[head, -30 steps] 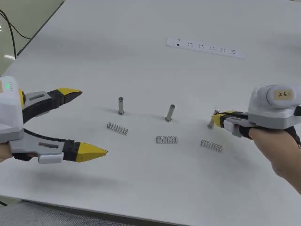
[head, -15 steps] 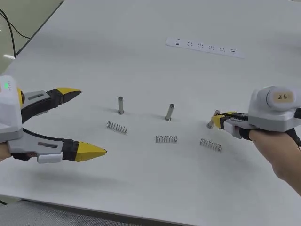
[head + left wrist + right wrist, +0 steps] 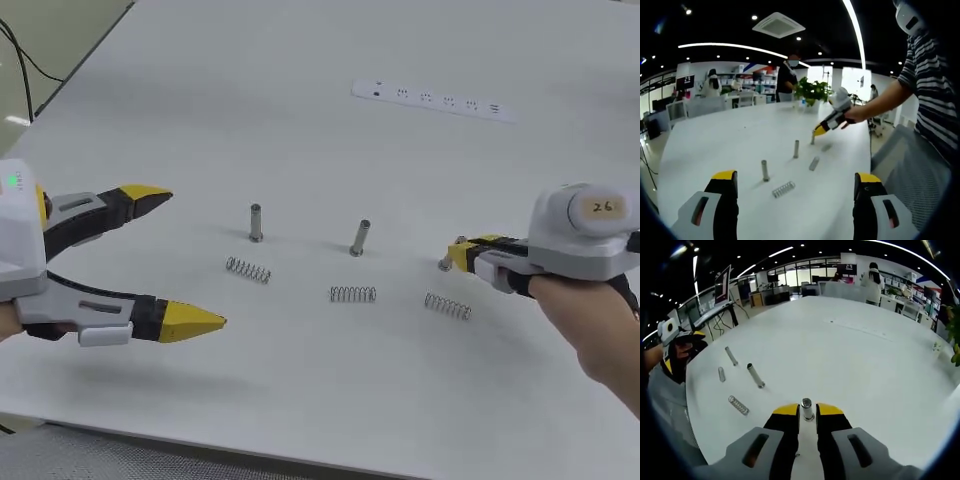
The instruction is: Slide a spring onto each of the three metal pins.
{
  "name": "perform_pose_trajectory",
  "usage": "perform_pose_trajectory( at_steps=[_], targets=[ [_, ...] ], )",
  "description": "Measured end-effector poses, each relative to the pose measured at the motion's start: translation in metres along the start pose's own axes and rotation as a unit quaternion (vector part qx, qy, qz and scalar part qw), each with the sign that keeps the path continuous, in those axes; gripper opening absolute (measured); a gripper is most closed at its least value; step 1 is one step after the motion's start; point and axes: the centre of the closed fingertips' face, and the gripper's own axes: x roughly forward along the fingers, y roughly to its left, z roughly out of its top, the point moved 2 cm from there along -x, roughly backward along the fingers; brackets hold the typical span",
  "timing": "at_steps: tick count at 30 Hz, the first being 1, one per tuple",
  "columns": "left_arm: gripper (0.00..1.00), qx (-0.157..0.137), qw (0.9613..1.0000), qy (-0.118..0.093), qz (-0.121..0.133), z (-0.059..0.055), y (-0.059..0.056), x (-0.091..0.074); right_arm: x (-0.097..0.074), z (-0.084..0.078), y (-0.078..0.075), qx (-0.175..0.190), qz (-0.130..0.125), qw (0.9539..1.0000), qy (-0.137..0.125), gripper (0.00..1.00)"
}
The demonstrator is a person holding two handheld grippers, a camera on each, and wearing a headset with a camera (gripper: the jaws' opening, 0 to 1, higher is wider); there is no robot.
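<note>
Right gripper (image 3: 460,256): clamps 3 o'clock pin (image 3: 807,405), likely steadying it.
Left gripper (image 3: 192,258): wide open, facing 9 o'clock spring (image 3: 247,270).

On the table (image 3: 300,400), three pins (image 3: 256,222) sit abreast; springs (image 3: 353,294) lie before them.

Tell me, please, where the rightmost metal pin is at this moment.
In the head view, the rightmost pin stands at the right end of the pin row, pinched between the right gripper's yellow tips, just behind the rightmost spring.
</note>
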Motion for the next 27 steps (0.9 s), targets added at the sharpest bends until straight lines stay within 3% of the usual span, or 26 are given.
perform_pose_trajectory(
  at_steps=[12, 27],
  targets=[
    [0.93, 0.000, 1.0000, -0.002, -0.001, 0.002, -0.001, -0.001, -0.004, 0.004, 0.003, -0.001, 0.005, 1.0000, -0.009, 0.16],
    [0.94, 0.000, 1.0000, 0.001, -0.005, 0.003, -0.004, 0.002, -0.010, -0.002, 0.002, 0.011, 0.007, 0.9998, -0.014, 0.18]
  ],
)
